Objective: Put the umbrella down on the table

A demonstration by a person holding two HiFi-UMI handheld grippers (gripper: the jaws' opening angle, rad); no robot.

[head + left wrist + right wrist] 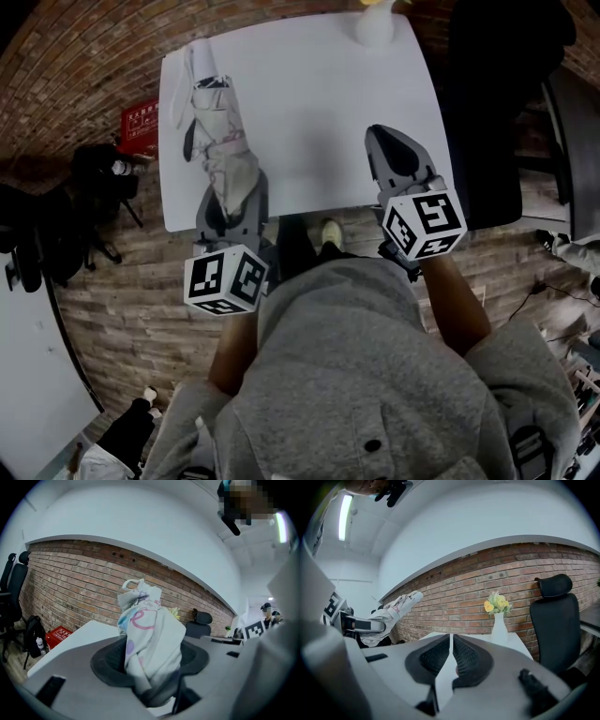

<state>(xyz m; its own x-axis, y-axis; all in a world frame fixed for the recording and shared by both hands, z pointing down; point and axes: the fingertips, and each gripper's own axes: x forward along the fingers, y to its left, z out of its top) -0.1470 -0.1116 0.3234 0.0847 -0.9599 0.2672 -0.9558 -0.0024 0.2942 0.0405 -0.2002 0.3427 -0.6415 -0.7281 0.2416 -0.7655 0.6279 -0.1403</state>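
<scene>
A folded white umbrella (pixel 223 141) with pink and blue print sticks out from my left gripper (pixel 232 192), which is shut on its lower end. It reaches away over the left part of the white table (pixel 309 94). In the left gripper view the bunched fabric of the umbrella (pixel 150 630) fills the gap between the dark pads (pixel 105 660). In the right gripper view the umbrella (pixel 393 609) slants up, its tip clear of the tabletop. My right gripper (pixel 384 136) hangs shut and empty over the table's right front; its pads (pixel 433 656) nearly meet.
A white vase (pixel 375 23) with yellow flowers (pixel 497 603) stands at the table's far edge. A black office chair (pixel 487 112) is to the right. On the brick floor to the left lie a red box (pixel 139 120) and dark bags (pixel 98 173).
</scene>
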